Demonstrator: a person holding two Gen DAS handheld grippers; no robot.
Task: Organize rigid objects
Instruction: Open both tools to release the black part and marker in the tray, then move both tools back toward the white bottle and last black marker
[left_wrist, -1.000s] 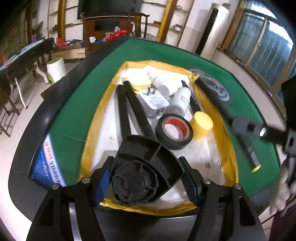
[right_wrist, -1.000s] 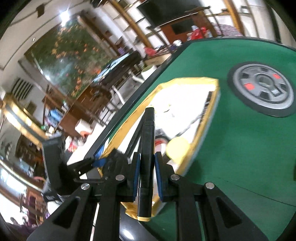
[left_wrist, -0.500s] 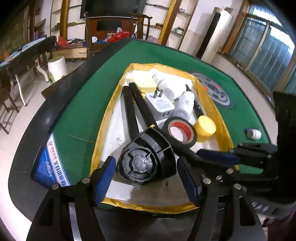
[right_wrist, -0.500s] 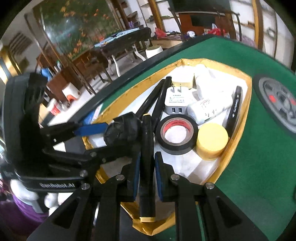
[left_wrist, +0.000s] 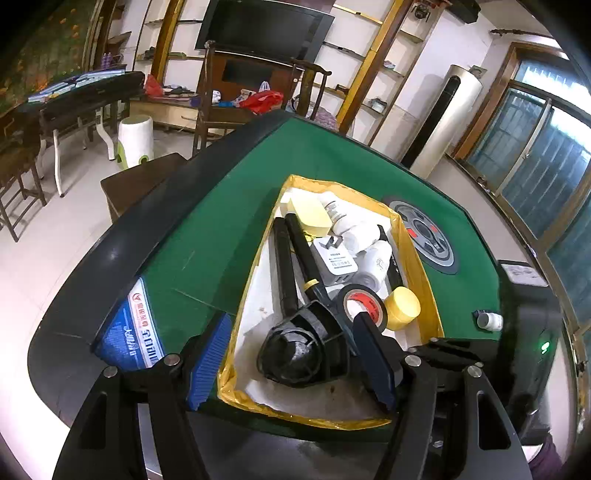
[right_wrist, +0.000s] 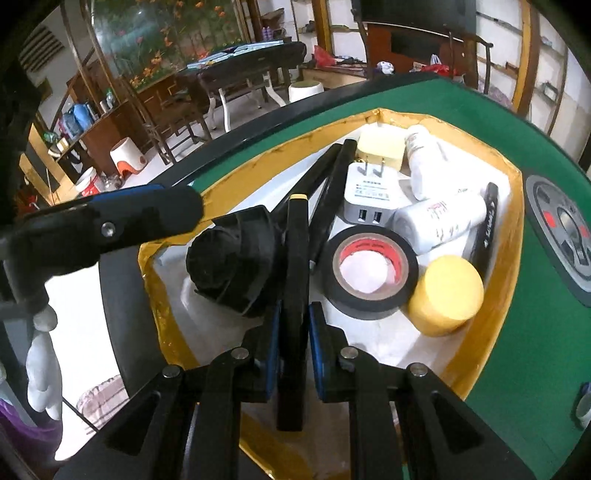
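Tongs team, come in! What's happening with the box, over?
Left tongs open over black stand. Right tongs shut on black pen. Tape roll crowds box.

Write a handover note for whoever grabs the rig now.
Left gripper: open, jaws either side of the black base, not clamping it.
Right gripper: shut on the black rod, held over the tray between base and tape.
Done: base, tape, charger and yellow cylinder are in the tray.
Left: release the rod into the tray, then probably fetch the small bottle lying on the felt outside it.
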